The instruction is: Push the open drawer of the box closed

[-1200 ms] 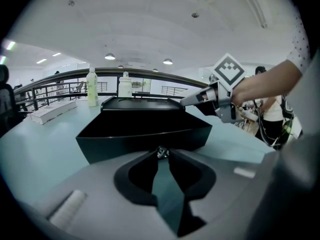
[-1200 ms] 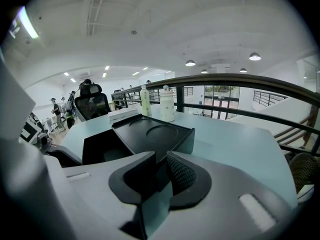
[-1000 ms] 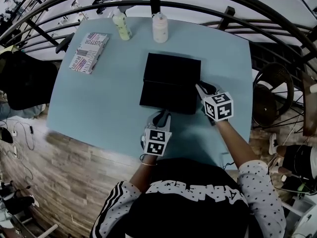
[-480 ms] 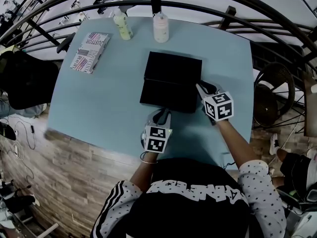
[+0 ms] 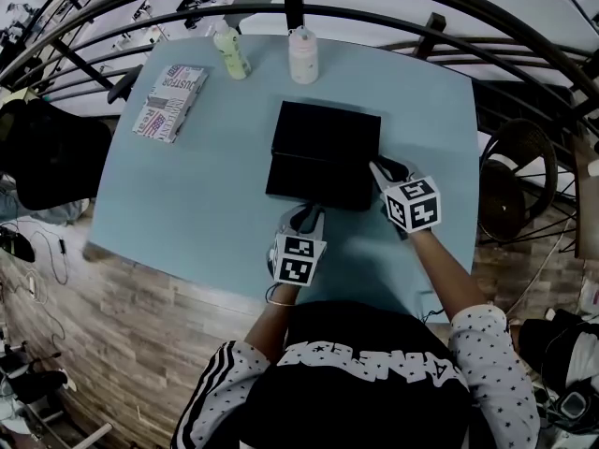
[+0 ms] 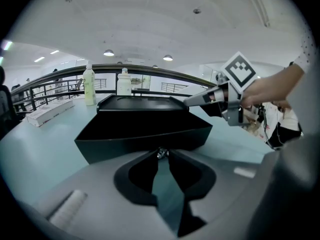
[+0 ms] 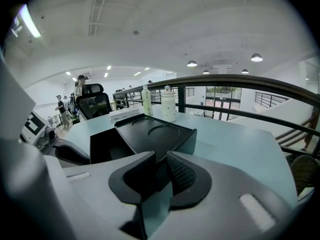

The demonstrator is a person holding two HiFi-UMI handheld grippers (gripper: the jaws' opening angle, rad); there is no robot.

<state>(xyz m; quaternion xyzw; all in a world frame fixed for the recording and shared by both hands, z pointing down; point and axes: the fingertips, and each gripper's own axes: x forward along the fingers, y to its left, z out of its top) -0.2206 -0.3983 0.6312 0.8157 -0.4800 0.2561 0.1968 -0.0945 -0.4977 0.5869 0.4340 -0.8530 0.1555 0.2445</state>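
The black rectangular box (image 5: 326,129) sits mid-way across the pale blue table (image 5: 187,195), and its black open drawer (image 5: 316,183) juts out toward the person. The left gripper (image 5: 309,217) has its jaws clenched together on nothing. Its tips point at the drawer's front panel near its middle, but I cannot tell whether they touch it. The right gripper (image 5: 376,166) has its jaws drawn nearly together, with only a narrow slit between them. It is set at the box's near right corner, beside the seam where the drawer enters, and whether it pinches that corner is unclear. The likeliest trouble is that the clenched tips make one small contact on a wide panel. An off-line push could skew the drawer and jam it. If the right gripper braces poorly, the whole box could slide toward the pale green bottle (image 5: 230,49) and the white bottle (image 5: 301,52) at the far edge. The right gripper's tips could also get caught at the seam.
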